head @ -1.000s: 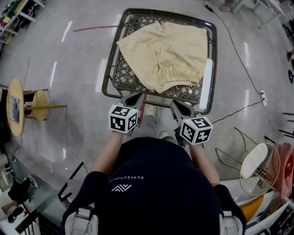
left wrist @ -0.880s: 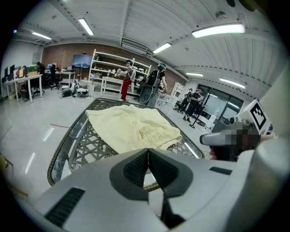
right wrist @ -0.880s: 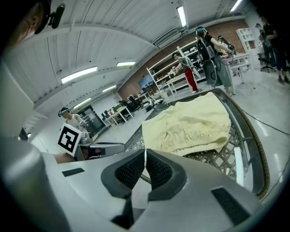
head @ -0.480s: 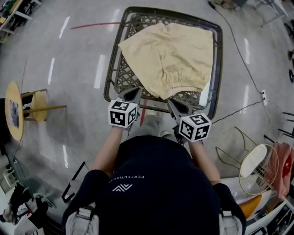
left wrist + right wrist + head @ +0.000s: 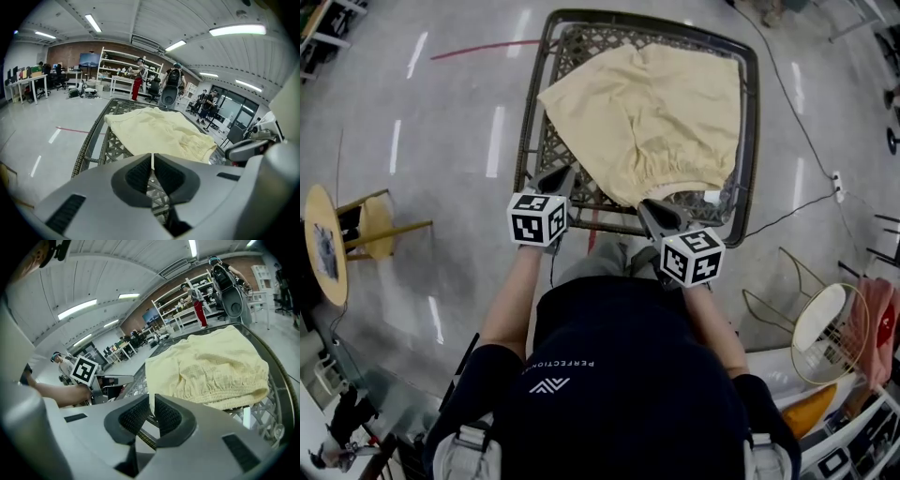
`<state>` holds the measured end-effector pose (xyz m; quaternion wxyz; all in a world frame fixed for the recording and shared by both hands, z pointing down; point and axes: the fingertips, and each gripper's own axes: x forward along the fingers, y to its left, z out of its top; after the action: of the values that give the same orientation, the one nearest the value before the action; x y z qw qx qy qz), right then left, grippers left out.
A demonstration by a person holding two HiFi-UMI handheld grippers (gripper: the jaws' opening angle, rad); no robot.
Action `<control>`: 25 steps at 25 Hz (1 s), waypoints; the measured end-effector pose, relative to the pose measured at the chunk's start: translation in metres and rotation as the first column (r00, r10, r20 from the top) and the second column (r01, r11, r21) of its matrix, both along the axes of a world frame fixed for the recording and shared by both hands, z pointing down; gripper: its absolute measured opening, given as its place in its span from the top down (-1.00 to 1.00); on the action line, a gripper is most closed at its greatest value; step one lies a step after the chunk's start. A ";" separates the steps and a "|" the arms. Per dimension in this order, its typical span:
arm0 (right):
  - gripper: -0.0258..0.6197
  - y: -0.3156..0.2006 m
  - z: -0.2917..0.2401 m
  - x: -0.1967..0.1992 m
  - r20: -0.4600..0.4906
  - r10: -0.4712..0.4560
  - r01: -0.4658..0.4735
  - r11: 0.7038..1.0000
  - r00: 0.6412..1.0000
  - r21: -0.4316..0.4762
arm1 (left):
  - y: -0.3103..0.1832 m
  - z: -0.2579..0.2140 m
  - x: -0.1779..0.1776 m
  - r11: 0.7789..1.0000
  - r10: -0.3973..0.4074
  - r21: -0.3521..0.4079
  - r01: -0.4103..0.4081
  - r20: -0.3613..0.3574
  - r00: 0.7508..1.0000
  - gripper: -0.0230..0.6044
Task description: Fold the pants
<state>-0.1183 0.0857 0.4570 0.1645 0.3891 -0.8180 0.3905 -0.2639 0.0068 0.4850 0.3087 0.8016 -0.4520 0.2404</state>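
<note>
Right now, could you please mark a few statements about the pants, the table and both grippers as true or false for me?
1. The pants lie on the lattice table. True.
2. The left gripper grips a pant leg. False: its jaws are shut on nothing.
3. The right gripper is shut and empty. True.
4. The pants are dark blue. False: they are pale yellow.
5. The gathered waistband is on the side nearest the person. True.

Navy T-shirt [image 5: 619, 375] with white logo [image 5: 548, 383]; left hand-held gripper [image 5: 557, 175] and right hand-held gripper [image 5: 648, 207] grey, bearing black-and-white cubes [image 5: 537, 218].
</note>
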 end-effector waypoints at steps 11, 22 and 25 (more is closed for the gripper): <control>0.79 -0.008 0.019 -0.005 -0.007 -0.030 0.030 0.998 1.000 -0.047 | -0.035 0.007 -0.004 0.999 -0.035 0.026 0.034 0.035 0.999 0.88; 0.46 -0.017 0.029 -0.027 -0.007 -0.174 0.173 0.981 0.985 -0.086 | -0.067 0.018 -0.016 0.989 -0.148 0.006 0.148 0.076 0.986 0.60; 0.42 -0.021 0.036 -0.025 -0.049 -0.188 0.182 0.978 0.981 -0.100 | -0.084 0.022 -0.026 0.983 -0.186 0.015 0.185 0.101 0.977 0.58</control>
<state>-0.1435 0.0648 0.4934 0.2422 0.3142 -0.8259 0.4006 -0.2898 -0.0768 0.5065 0.3040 0.7436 -0.5406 0.2498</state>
